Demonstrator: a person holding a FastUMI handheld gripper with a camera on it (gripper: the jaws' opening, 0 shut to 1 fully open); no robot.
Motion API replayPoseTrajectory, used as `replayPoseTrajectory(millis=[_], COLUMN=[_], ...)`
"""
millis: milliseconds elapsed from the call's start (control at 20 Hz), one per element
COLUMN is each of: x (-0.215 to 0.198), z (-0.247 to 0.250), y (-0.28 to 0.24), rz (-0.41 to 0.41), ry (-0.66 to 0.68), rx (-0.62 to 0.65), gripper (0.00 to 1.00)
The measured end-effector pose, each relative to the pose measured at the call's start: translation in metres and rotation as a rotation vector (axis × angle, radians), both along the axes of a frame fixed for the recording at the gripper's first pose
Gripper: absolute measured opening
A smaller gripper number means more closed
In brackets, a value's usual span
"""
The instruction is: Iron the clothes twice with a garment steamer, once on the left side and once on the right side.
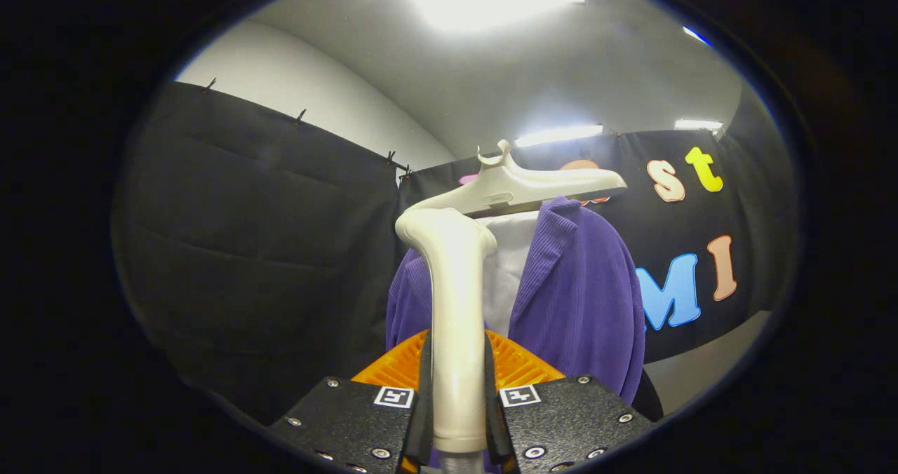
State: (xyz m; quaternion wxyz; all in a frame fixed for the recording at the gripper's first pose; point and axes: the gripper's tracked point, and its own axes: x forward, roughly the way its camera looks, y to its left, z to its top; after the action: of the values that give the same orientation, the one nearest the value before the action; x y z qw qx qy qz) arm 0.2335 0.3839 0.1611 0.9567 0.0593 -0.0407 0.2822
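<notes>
— Between the fingers of the tool, what was it pinching?

— The cream handle of the garment steamer. Both fingers pressed on it from either side, and its head stood upright just ahead of them.

— And the clothes?

— Just beyond the steamer, a purple jacket over a white shirt hung on a pale hanger before the booth's black wall. Whether the head touched the cloth, I could not tell.

— Which step, then?

— By my judgement, a pass was starting near the collar. Next, the head needed guiding down one side, close to the fabric, then the other.
</notes>
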Motion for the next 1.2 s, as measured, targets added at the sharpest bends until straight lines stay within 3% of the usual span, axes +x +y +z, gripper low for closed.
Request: replayPoseTrajectory(millis=[450,1200], x=[0.007,-0.049], z=[-0.038,-0.131], y=[0.021,-0.003], rz=[0.016,0.066], ry=[0.031,0.133], rx=[-0.077,-0.188], gripper=[0.31,0.3])
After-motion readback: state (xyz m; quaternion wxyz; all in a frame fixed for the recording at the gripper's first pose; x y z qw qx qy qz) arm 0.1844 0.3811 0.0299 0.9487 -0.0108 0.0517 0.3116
